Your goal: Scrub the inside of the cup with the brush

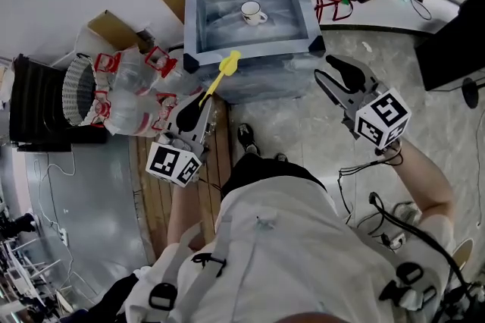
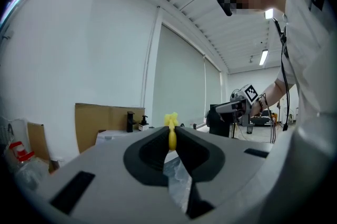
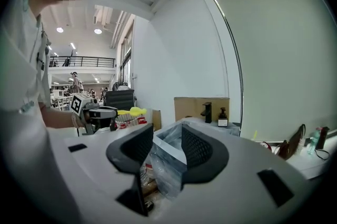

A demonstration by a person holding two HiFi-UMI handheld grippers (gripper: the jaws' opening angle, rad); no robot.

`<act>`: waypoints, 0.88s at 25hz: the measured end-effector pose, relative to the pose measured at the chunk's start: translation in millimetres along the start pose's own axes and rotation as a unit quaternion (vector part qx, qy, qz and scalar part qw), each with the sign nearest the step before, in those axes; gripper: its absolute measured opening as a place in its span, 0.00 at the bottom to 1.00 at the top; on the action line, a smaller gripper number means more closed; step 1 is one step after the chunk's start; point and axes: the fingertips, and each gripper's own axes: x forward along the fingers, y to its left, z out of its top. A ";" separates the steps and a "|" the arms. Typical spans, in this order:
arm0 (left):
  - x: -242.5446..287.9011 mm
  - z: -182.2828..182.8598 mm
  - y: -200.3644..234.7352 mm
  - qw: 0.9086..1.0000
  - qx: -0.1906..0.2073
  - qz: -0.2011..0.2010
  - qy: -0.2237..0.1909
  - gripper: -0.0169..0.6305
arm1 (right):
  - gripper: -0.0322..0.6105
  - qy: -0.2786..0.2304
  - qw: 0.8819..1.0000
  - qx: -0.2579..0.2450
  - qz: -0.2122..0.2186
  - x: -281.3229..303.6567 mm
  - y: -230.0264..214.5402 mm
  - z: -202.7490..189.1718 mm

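The sink [image 1: 198,18], wrapped in clear film, stands in front of the person. The right claw [image 1: 327,70] hangs near its front right corner, its 2 jaws apart with nothing between them. The left claw [image 1: 198,105] is clamped on the yellow brush [image 1: 221,75], whose head reaches the sink's front rim. The cup [image 1: 251,12] sits upright inside the sink.

A lab hall is suggested by a plastic-lined sink rig [image 1: 194,18] ahead of the jaws and a railed mezzanine [image 3: 84,62] left of them.
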 end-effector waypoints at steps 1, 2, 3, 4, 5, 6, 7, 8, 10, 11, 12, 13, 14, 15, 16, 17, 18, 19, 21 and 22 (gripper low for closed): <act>3.3 -1.4 4.1 1.000 -0.001 -0.001 0.001 0.09 | 0.33 0.000 1.000 0.001 -0.001 3.2 -3.5 0.2; 6.9 -2.7 8.8 1.000 -0.003 -0.001 0.002 0.09 | 0.33 0.001 1.000 0.002 -0.003 7.0 -7.2 0.2; 10.8 -3.7 13.7 1.000 -0.004 -0.002 0.002 0.09 | 0.34 0.003 1.000 0.002 -0.004 11.1 -10.9 0.2; 15.1 -4.6 19.0 1.000 -0.006 -0.002 0.002 0.09 | 0.34 0.005 1.000 0.003 -0.005 15.6 -14.8 0.2; 19.7 -5.5 24.7 1.000 -0.008 -0.003 0.003 0.09 | 0.35 0.007 1.000 0.004 -0.007 20.3 -18.9 0.3; 24.6 -6.2 30.8 1.000 -0.010 -0.004 0.003 0.09 | 0.35 0.008 1.000 0.006 -0.009 25.3 -22.9 0.4; 29.7 -6.7 37.1 1.000 -0.012 -0.006 0.004 0.09 | 0.36 0.009 1.000 0.009 -0.011 30.7 -26.4 0.7; 34.7 -6.7 43.6 1.000 -0.012 -0.008 0.005 0.09 | 0.37 0.010 1.000 0.011 -0.013 36.5 -29.6 0.8; 45.3 -5.7 58.2 1.000 -0.013 -0.013 0.007 0.09 | 0.38 0.016 1.000 0.014 -0.013 50.9 -36.5 2.0; 50.9 -5.2 66.4 1.000 -0.013 -0.015 0.009 0.09 | 0.39 0.018 1.000 0.014 -0.013 59.5 -40.8 3.2; 56.2 -5.1 74.8 1.000 -0.013 -0.017 0.010 0.09 | 0.39 0.020 1.000 0.016 -0.014 68.8 -45.2 4.5; 60.7 -5.3 83.4 1.000 -0.013 -0.019 0.012 0.09 | 0.39 0.020 1.000 0.019 -0.014 78.7 -49.1 5.6; 64.7 -5.6 92.1 1.000 -0.013 -0.021 0.014 0.09 | 0.39 0.020 0.999 0.022 -0.015 88.9 -52.4 6.4; 68.4 -5.5 100.9 1.000 -0.012 -0.022 0.016 0.09 | 0.40 0.021 0.999 0.025 -0.015 99.4 -55.1 7.1; 72.1 -5.3 110.2 0.999 -0.011 -0.023 0.018 0.09 | 0.40 0.022 0.999 0.027 -0.015 110.1 -57.6 7.9; 75.9 -4.8 120.1 0.999 -0.011 -0.024 0.020 0.09 | 0.41 0.024 0.999 0.029 -0.015 120.9 -60.2 8.7; 79.5 -4.4 130.5 0.999 -0.010 -0.024 0.022 0.09 | 0.42 0.026 0.999 0.032 -0.015 131.5 -62.9 9.6; 83.0 -4.1 141.1 0.999 -0.011 -0.024 0.024 0.09 | 0.42 0.029 0.999 0.034 -0.015 141.7 -65.6 10.5; 89.6 -3.7 161.9 0.999 -0.012 -0.026 0.028 0.09 | 0.44 0.034 0.998 0.040 -0.017 160.5 -71.2 11.9; 93.0 -3.7 171.6 0.999 -0.012 -0.028 0.030 0.09 | 0.45 0.037 0.998 0.043 -0.019 169.5 -74.1 12.4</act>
